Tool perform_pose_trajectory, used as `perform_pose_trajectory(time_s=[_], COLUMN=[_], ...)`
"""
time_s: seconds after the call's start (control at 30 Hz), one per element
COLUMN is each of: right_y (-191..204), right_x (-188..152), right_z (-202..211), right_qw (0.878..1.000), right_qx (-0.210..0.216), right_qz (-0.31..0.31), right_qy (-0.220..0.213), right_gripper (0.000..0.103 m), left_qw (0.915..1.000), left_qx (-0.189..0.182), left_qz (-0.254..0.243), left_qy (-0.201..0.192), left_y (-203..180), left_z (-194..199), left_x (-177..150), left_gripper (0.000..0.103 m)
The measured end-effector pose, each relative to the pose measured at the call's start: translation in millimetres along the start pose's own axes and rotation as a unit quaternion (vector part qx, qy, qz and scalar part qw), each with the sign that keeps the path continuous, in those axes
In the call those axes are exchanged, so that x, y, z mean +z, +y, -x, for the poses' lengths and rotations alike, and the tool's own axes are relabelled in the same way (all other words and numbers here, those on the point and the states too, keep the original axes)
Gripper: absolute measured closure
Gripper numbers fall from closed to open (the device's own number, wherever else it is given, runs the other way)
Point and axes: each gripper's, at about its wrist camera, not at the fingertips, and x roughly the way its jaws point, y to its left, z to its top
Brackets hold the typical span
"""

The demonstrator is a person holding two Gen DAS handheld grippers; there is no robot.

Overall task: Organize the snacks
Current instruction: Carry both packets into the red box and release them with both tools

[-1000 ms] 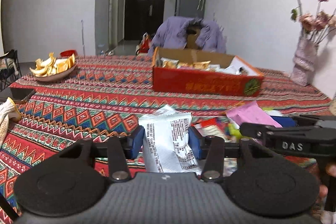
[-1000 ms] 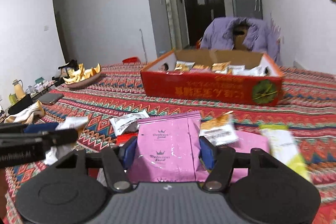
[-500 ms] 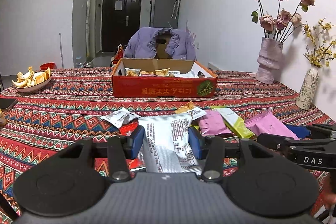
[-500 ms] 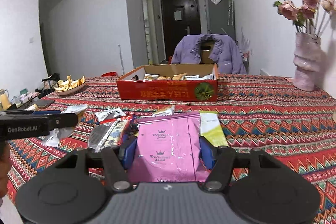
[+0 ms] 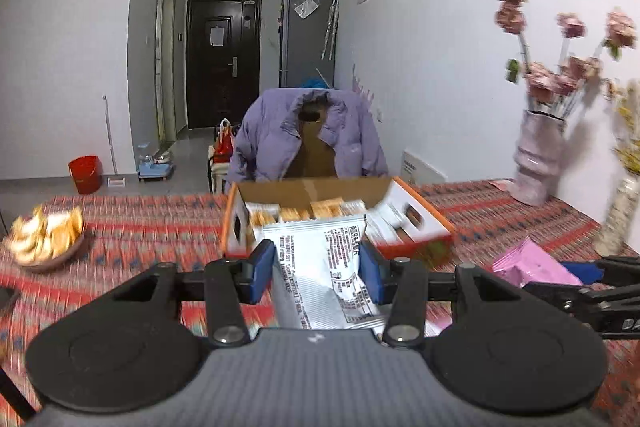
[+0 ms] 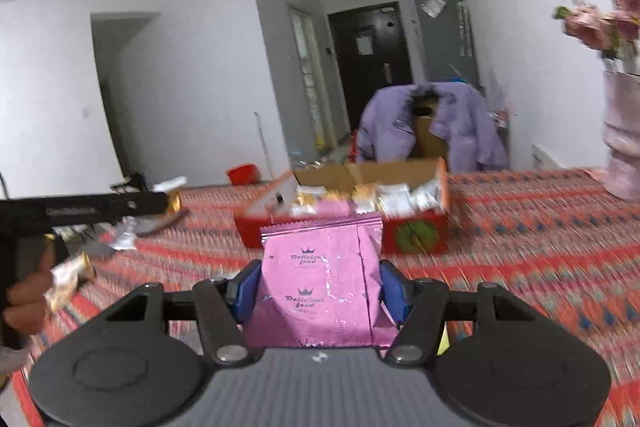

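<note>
Left wrist view: your left gripper [image 5: 317, 269] fingers clamp a silver printed snack packet [image 5: 325, 275], your right gripper [image 6: 319, 293] a pink foil packet [image 6: 320, 279], both before the red cardboard box [image 6: 412, 233] on the counter [image 6: 540, 235].

Black left claw [image 5: 318, 267] has blue pads [image 5: 262, 269] and silver screws [image 5: 223, 334].

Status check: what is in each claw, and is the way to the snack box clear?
Left claw shut on silver snack packet. Right claw shut on pink snack packet. Red cardboard box straight ahead, open, partly filled. Nothing between.
</note>
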Motion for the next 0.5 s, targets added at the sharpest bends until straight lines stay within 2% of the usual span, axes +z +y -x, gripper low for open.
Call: perform_pose_trajectory(time_s=[0.1, 0.23, 0.37, 0.43, 0.5], right_y=[-12.1, -35.0, -60.7, -69.8, -74.2], right_x=[31.6, 65.8, 76.5, 76.1, 73.6], right_z=[-48.7, -134.3, -222.3, -264.6, -292.9], right_qw=[1.000, 0.999, 0.994, 0.991, 0.988], right_qx=[0.006, 0.010, 0.007, -0.019, -0.042], right_qz=[-0.008, -0.040, -0.088, -0.096, -0.101], right_qy=[0.002, 0.020, 0.068, 0.097, 0.113], right_gripper=[0.042, 0.042, 0.042, 0.042, 0.042], left_qw=[0.9997, 0.9981, 0.9935, 0.9881, 0.9841], left_qx=[0.008, 0.016, 0.023, 0.033, 0.035], left_qz=[0.009, 0.013, 0.007, 0.004, -0.016], left_qy=[0.020, 0.057, 0.112, 0.151, 0.173], left_y=[16.4, 31.8, 45.3, 52.4, 53.6], left_z=[-60.8, -138.5, -211.0, -243.3, -260.9], left_x=[30.6, 52.1, 48.2, 38.7, 27.6], left_gripper=[0.056, 0.056, 0.055, 0.055, 0.055])
